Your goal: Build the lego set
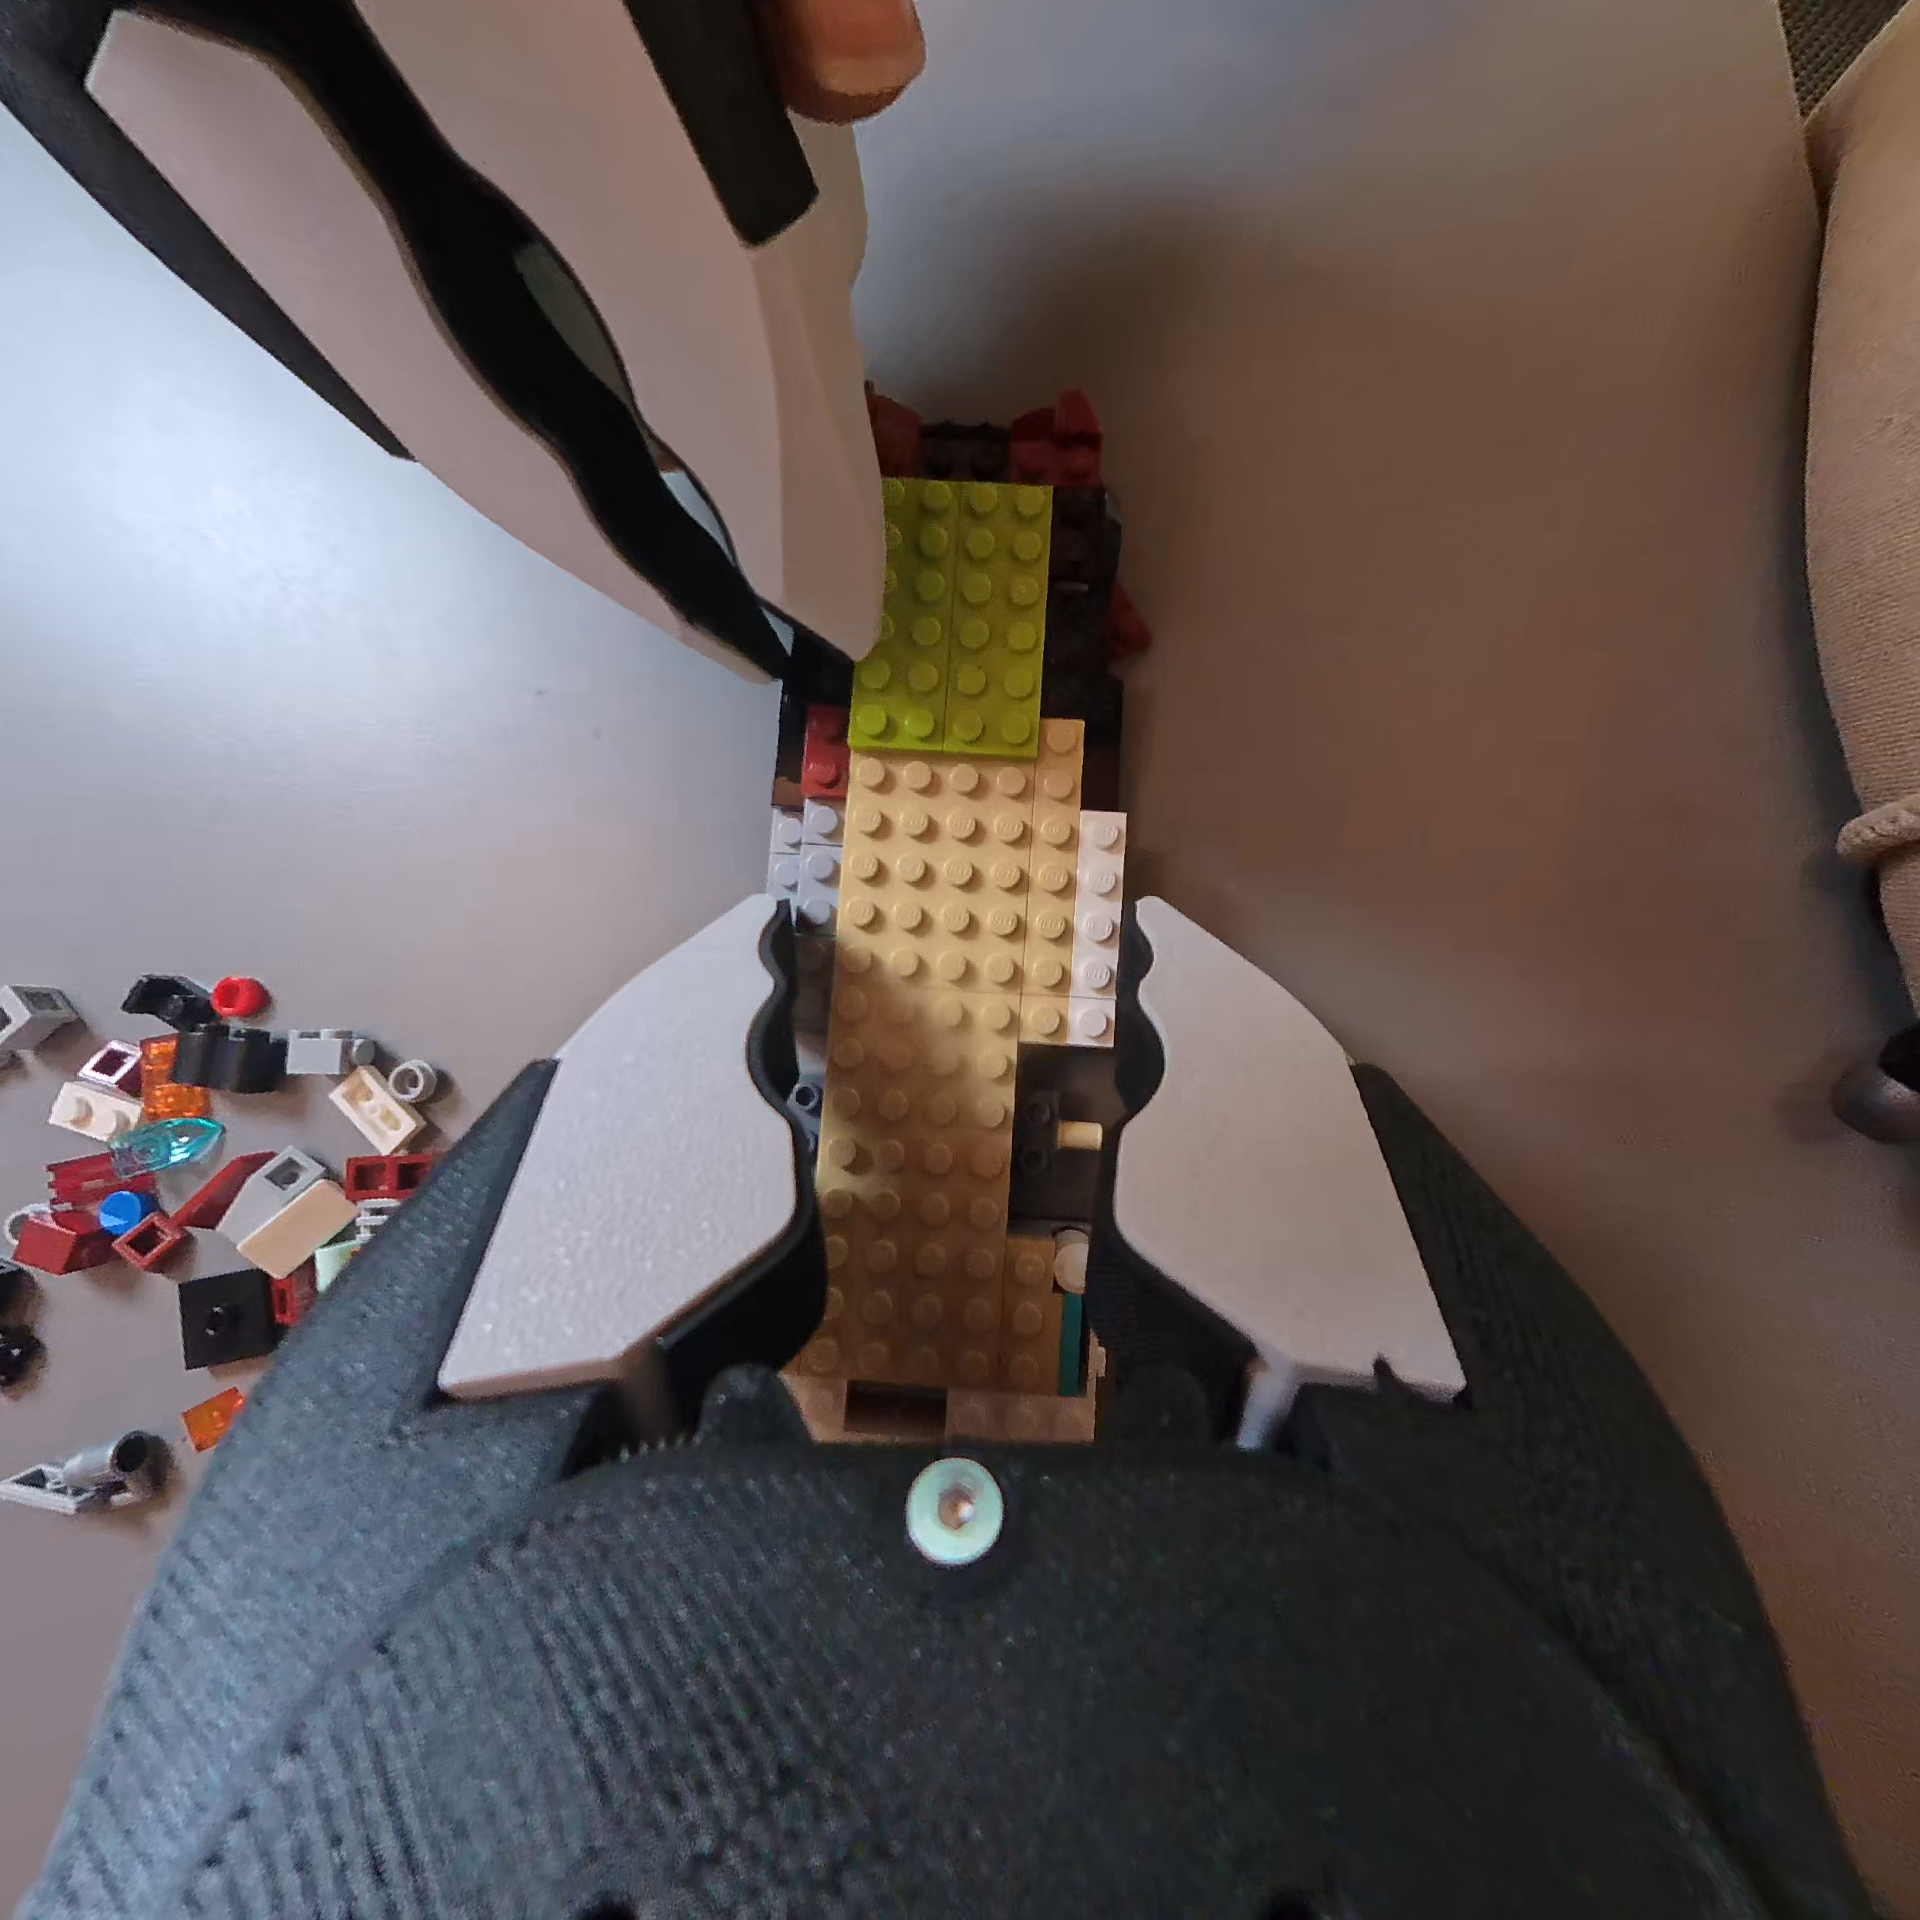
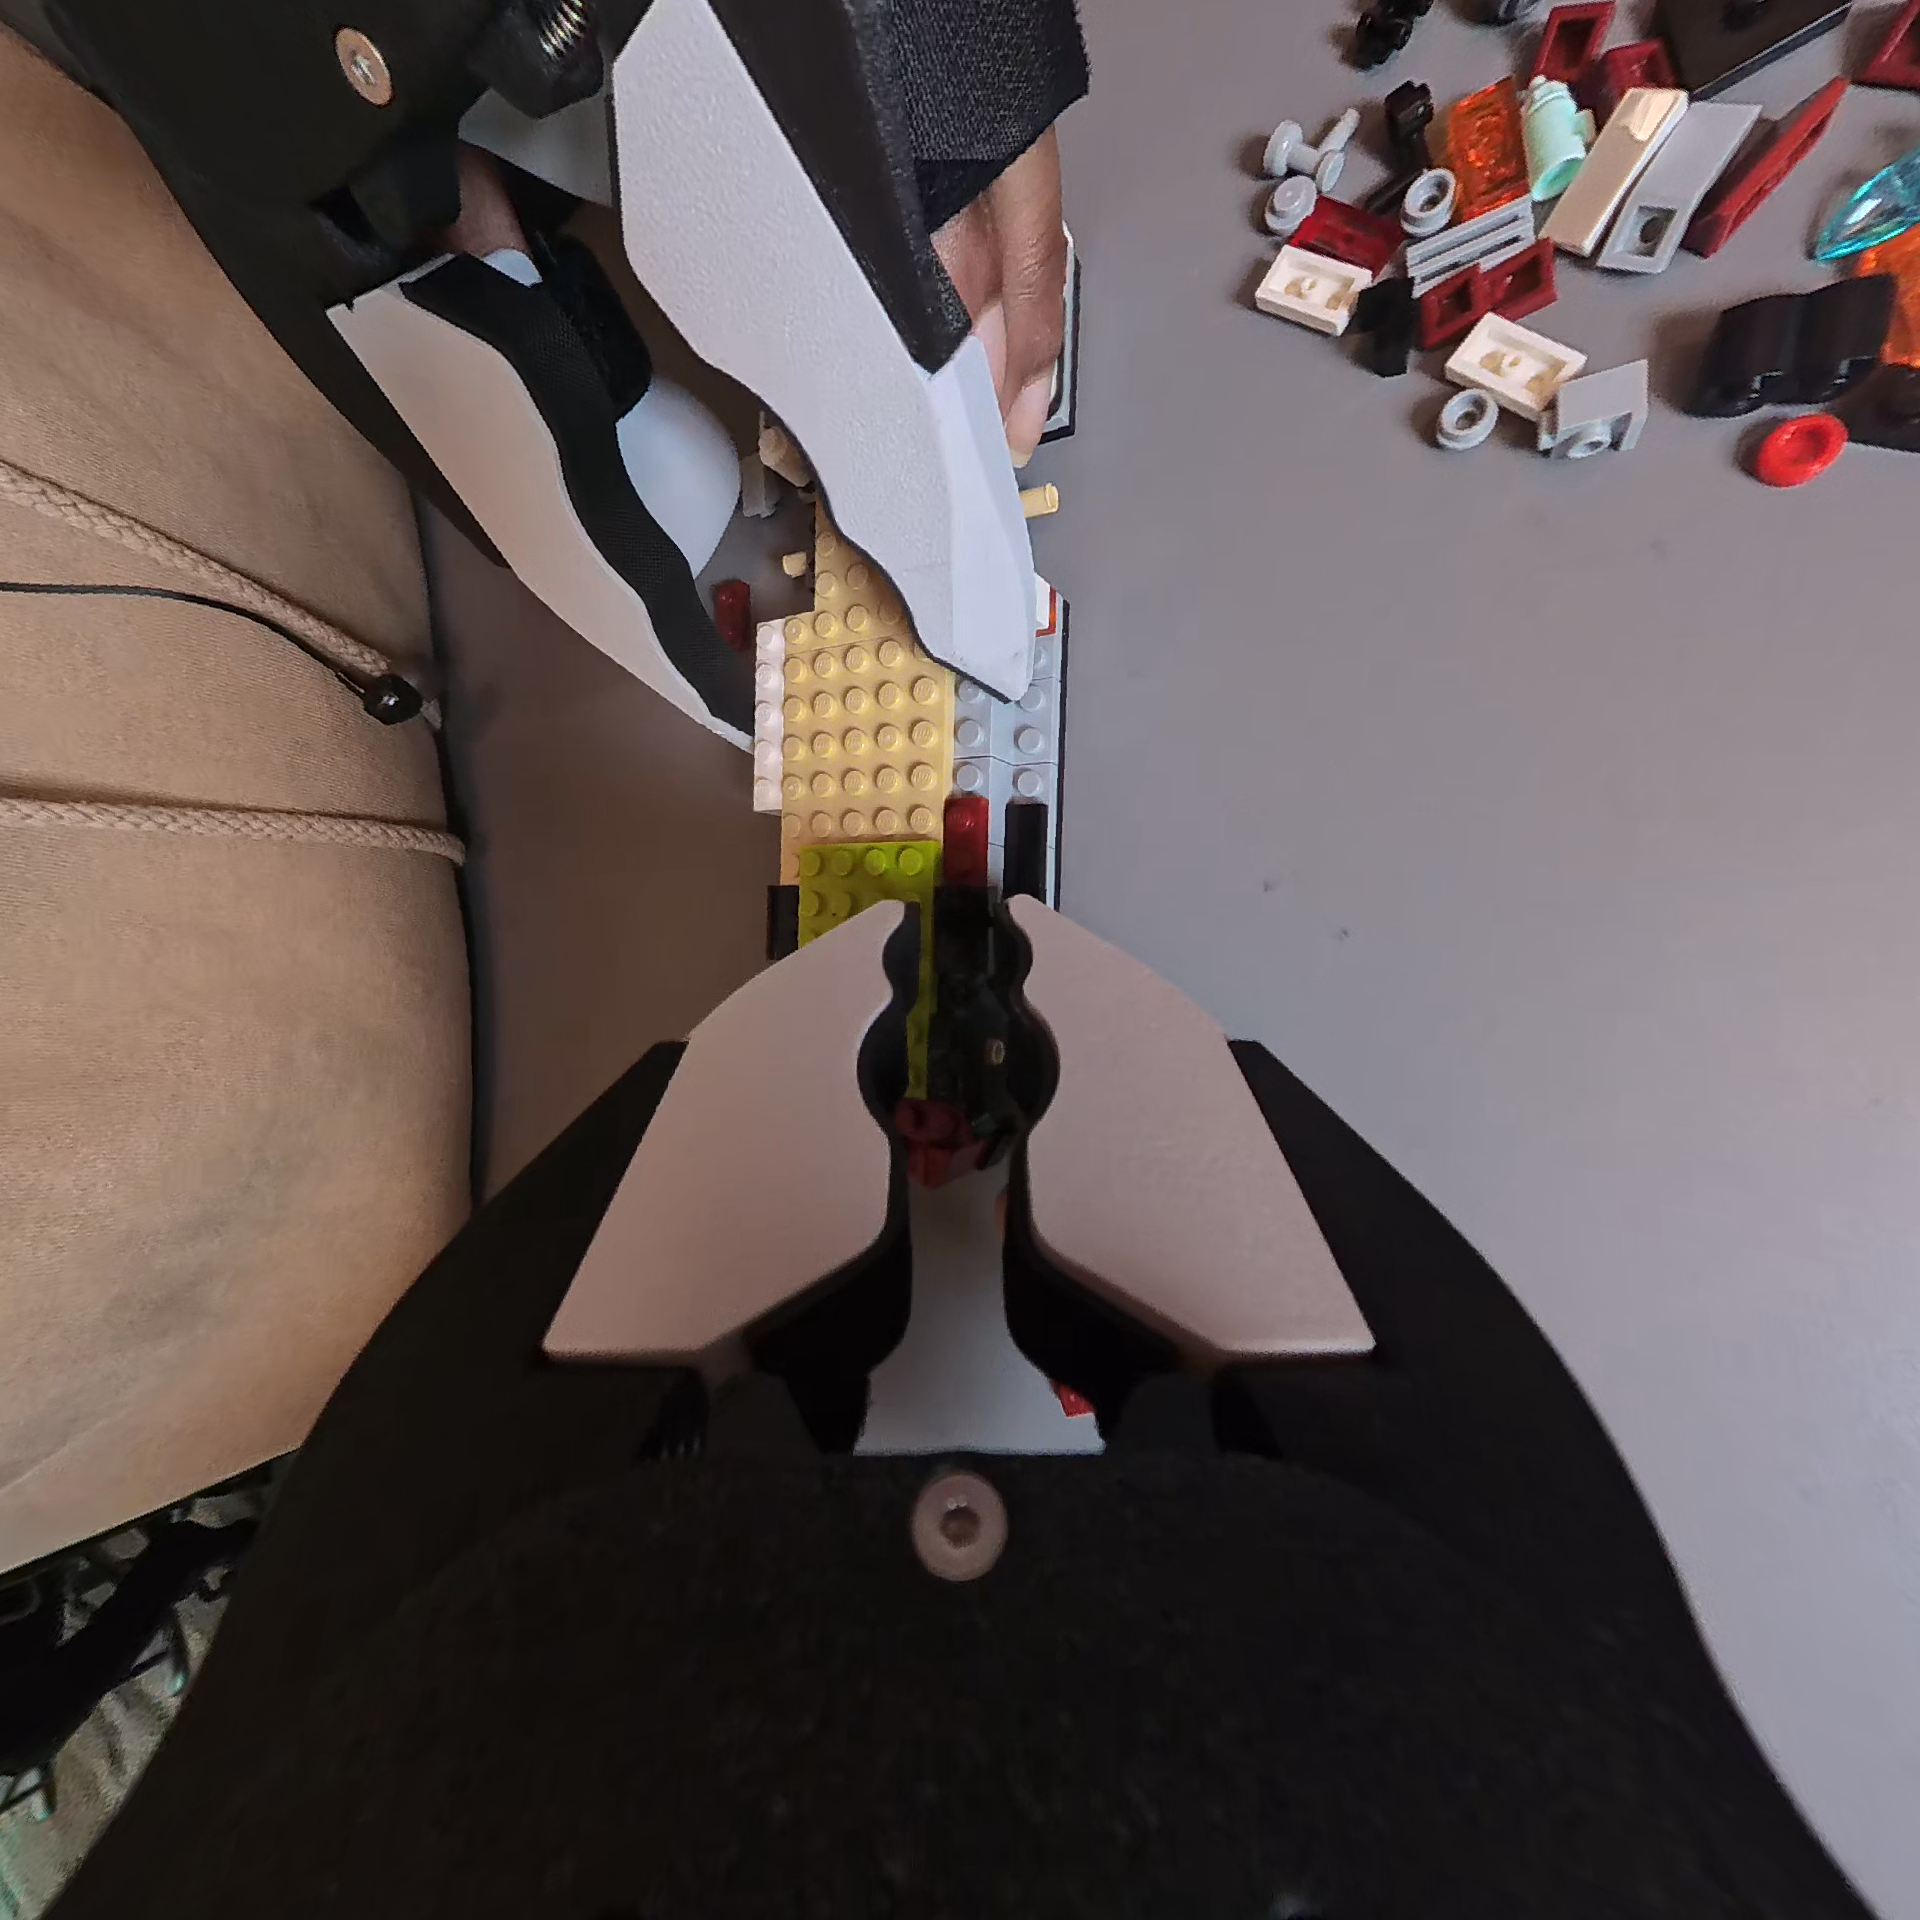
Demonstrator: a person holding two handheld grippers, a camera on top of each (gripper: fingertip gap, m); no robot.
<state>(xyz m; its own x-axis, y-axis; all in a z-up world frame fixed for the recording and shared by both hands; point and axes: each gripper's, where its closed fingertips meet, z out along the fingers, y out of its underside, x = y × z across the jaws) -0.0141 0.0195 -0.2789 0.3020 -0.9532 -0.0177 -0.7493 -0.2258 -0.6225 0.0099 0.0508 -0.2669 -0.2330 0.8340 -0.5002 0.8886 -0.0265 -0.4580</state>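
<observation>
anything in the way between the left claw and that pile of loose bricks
Nothing visible: only bare grey table lies between the left claw and the loose bricks. The claw straddles the brick model, one finger on each side.

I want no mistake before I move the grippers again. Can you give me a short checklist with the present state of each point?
1. Left gripper straddles the brick model, fingers on both sides: ok.
2. Left fingers pressing the model's sides: cannot tell; narrow dark gaps show.
3. Right gripper nearly closed over the black pieces at the model's green end: ok.
4. Right fingers firmly gripping those pieces: cannot tell.
5. Green plates sit flat on the model: ok.
6. Loose bricks lie apart from both grippers: ok.
</observation>
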